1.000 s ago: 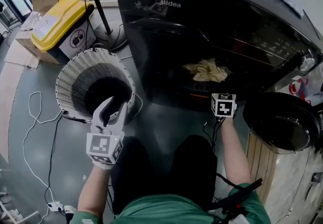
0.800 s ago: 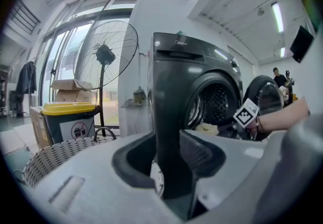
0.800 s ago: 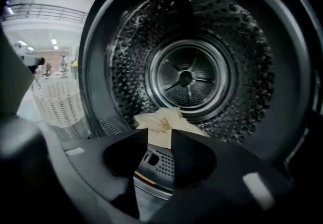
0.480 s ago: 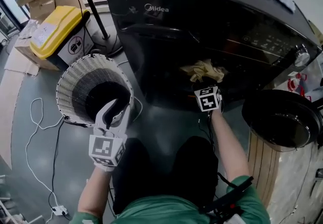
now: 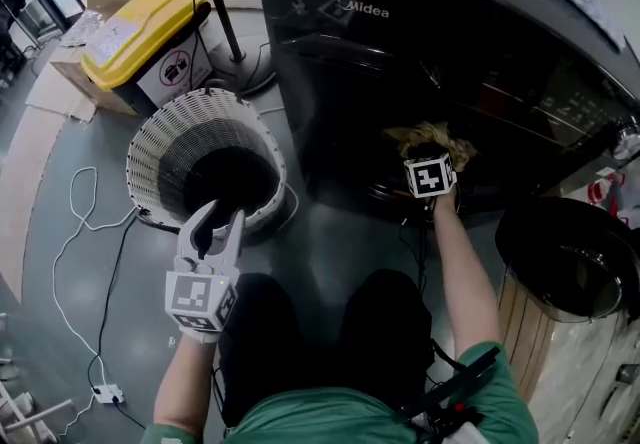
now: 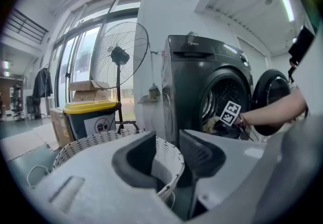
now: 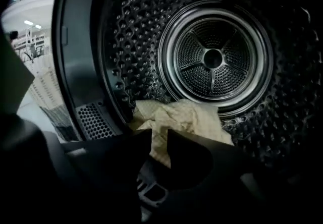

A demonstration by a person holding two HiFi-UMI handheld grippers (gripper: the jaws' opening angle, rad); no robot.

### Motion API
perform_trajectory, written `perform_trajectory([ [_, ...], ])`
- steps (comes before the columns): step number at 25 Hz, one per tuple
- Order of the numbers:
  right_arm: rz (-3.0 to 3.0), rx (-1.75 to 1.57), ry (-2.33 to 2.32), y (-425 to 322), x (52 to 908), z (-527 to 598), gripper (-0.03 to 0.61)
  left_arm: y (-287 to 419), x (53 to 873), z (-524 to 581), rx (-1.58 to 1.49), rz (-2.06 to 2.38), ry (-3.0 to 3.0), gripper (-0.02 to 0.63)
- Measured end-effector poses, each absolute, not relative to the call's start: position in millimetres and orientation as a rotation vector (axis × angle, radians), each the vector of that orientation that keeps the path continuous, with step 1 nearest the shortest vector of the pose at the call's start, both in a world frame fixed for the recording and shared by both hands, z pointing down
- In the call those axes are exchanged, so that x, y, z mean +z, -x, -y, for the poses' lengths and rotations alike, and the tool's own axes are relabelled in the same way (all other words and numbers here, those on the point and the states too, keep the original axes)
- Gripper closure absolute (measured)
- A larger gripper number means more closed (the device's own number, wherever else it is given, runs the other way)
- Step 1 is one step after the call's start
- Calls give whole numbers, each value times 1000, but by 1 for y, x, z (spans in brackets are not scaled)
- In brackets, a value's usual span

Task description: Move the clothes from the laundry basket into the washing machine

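Observation:
A cream cloth (image 5: 455, 144) lies in the mouth of the black washing machine (image 5: 400, 42). In the right gripper view the cloth (image 7: 186, 117) rests on the drum's (image 7: 214, 59) front lip. My right gripper (image 5: 428, 150) reaches into that opening. Its jaws have just been closing, and the right gripper (image 7: 160, 134) is now shut on a fold of the cloth. The white wicker laundry basket (image 5: 140, 157) stands left of the machine, its inside dark. My left gripper (image 5: 220, 222) hovers open at the basket's near rim. Nothing is between the left gripper's (image 6: 168, 140) jaws.
The round washer door (image 5: 560, 252) hangs open at the right. A yellow-lidded bin (image 5: 140, 32) and a fan stand (image 5: 225, 22) are behind the basket. A white cable (image 5: 80, 232) trails over the grey floor at the left. The person's knees are below.
My right gripper has moved from below the washer opening up to the cream cloth and closed on it. The left gripper stays by the basket's near rim.

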State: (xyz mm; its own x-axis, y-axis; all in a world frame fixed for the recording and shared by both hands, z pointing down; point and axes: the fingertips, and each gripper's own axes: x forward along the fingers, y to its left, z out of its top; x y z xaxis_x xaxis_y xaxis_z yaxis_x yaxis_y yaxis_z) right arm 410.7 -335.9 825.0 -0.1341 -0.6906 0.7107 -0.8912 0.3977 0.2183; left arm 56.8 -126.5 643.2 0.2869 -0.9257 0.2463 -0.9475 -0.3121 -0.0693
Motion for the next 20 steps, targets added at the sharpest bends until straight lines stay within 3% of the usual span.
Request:
perform_trajectory([
  [9,2203,381,-1625,-444,721,254,483,-102,632,156,278,1652,-2578,469],
  [18,2332,197,-1766,-456,618,186,485,-150,590,173,226,1534,-2681,471],
  [20,2350,150,-1827,-455,598,171,537,-158,581,173,216,1521,-2703,472],
])
